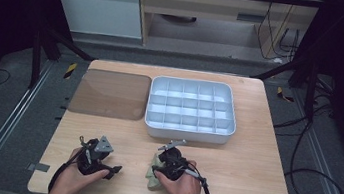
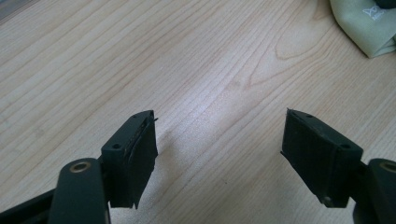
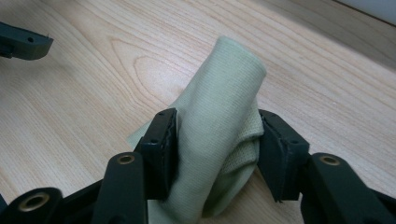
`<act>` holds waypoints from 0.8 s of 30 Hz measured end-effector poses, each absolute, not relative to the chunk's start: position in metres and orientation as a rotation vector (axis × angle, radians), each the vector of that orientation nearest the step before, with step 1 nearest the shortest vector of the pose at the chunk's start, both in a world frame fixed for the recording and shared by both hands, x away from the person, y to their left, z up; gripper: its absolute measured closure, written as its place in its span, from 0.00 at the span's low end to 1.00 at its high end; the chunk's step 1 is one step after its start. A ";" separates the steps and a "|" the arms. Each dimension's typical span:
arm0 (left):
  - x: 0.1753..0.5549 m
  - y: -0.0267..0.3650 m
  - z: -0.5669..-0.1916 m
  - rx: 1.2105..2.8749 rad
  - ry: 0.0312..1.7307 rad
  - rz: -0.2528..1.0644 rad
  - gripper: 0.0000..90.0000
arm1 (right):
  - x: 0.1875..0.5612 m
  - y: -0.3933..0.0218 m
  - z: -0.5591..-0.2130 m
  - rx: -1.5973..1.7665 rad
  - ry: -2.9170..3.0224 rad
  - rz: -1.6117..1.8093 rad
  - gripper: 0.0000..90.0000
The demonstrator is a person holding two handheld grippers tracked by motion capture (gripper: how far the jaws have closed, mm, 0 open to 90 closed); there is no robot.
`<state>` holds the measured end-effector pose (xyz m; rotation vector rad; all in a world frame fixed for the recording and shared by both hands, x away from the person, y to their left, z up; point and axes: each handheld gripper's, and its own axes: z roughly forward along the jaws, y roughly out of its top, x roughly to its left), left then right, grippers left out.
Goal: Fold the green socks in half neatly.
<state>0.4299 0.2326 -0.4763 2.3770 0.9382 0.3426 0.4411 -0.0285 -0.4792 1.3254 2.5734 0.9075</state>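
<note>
In the high view, a wooden table (image 1: 252,163) is seen with a white compartment tray (image 1: 191,110) at its far middle and a brown translucent lid (image 1: 110,94) lying flat just to the tray's left. Near the front edge, the left gripper (image 1: 112,170) is held low over bare wood, while the right gripper (image 1: 157,163) is set down on a pale green cloth (image 1: 151,179) beside it.

In the left gripper view, the two black jaws are seen standing apart with only table grain between them; a corner of the pale green cloth (image 2: 369,25) is visible at the upper right, well clear of the jaws.

In the right gripper view, the right gripper (image 3: 215,140) is clamped on the bunched cloth (image 3: 219,121) (a rolled fold is squeezed up between the pads), both pads being pressed against the fabric, which rests on the table.
</note>
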 end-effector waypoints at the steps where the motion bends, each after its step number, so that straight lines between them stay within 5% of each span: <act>1: 0.430 0.233 -0.477 2.375 0.942 0.343 0.29 | 0.441 -0.029 -0.479 1.328 2.578 0.908 0.60; 13: 0.434 0.239 -0.479 2.360 0.974 0.341 0.29 | 0.443 -0.029 -0.478 1.345 2.615 0.937 0.77; 24: 0.435 0.243 -0.481 2.364 0.989 0.340 0.29 | 0.445 -0.033 -0.478 1.322 2.641 0.981 0.82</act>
